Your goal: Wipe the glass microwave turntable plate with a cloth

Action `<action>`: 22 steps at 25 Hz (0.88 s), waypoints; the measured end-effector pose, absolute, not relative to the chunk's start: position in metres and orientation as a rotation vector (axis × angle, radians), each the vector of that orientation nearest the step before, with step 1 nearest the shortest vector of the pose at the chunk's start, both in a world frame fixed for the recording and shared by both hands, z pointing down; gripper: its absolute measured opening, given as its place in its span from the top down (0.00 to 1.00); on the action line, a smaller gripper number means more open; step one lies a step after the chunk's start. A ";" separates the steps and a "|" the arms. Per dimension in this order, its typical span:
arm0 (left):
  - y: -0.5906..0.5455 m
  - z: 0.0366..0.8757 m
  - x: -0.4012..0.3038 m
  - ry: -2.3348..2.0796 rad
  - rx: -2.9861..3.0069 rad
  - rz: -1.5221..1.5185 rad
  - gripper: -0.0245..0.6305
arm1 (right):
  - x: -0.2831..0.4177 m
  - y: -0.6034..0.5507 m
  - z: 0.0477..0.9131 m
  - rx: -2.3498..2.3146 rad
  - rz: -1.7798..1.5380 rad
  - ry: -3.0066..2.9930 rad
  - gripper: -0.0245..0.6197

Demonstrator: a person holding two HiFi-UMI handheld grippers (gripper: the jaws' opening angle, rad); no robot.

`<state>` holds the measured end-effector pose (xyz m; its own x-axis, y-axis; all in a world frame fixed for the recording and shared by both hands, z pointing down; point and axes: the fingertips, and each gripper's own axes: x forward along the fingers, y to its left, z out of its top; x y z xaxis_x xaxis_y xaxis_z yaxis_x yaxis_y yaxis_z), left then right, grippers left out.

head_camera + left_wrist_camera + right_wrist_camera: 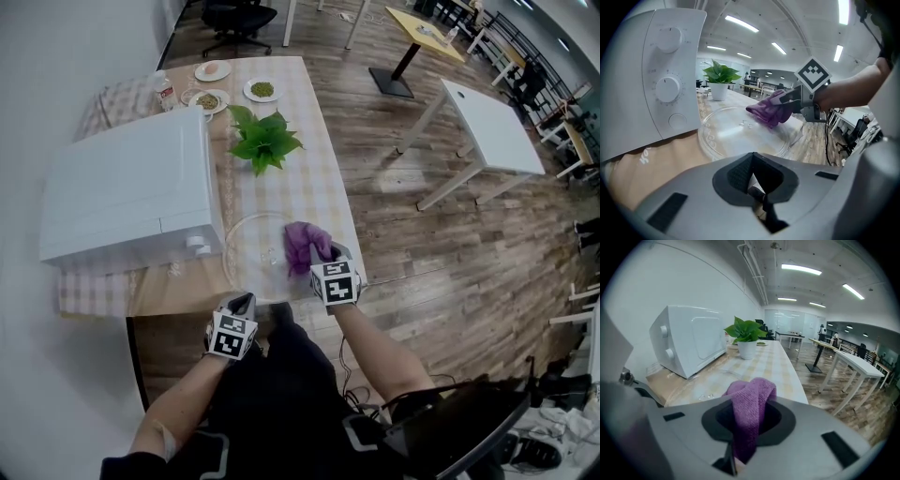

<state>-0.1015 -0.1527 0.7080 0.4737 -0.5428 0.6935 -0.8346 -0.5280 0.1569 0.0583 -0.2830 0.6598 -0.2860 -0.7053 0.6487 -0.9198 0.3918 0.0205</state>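
Purple knitted cloth (749, 411) is clamped between the jaws of the right gripper (324, 255), a folded loop of it standing up out of the jaw opening, so that a soft pad rather than bare metal is presented to the glass. That cloth is laid on the round clear glass turntable plate (251, 255) at roughly its 3 o'clock side in the head view; the wipe is judged to be under way, with most of the glass yet to be covered. The plate lies flat on the checked tablecloth (323, 192) close to the near table edge, just beside the white boxy microwave (131, 192) at its 9 o'clock, and a green leafy plant in a white pot (264, 141) stands farther off at 12 o'clock. The left gripper (246, 305) is placed at the plate's 6 to 7 o'clock rim, probably to steady it; its jaws are drawn together, though whether the rim is pinched cannot be told. Both bare forearms are reached forward and down from the body, the right forearm (380, 352) angled in from 5 o'clock and the left forearm (178, 408) from 7 o'clock, marker cubes facing up.
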 end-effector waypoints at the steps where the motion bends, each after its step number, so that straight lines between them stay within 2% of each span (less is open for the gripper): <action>1: -0.151 0.708 -0.103 -1.145 2.244 0.810 0.95 | 0.049 -0.281 0.654 1.367 0.474 -2.112 0.86; 8: -0.151 0.697 -0.124 -1.226 2.204 0.734 0.95 | -0.040 -0.259 0.617 1.175 0.443 -2.346 0.86; 14: -0.156 0.678 -0.159 -1.328 2.187 0.672 0.95 | -0.115 -0.233 0.624 0.966 0.500 -2.423 0.86; 22: -0.150 0.667 -0.190 -1.391 2.158 0.663 0.95 | -0.155 -0.226 0.669 0.867 0.512 -2.358 0.86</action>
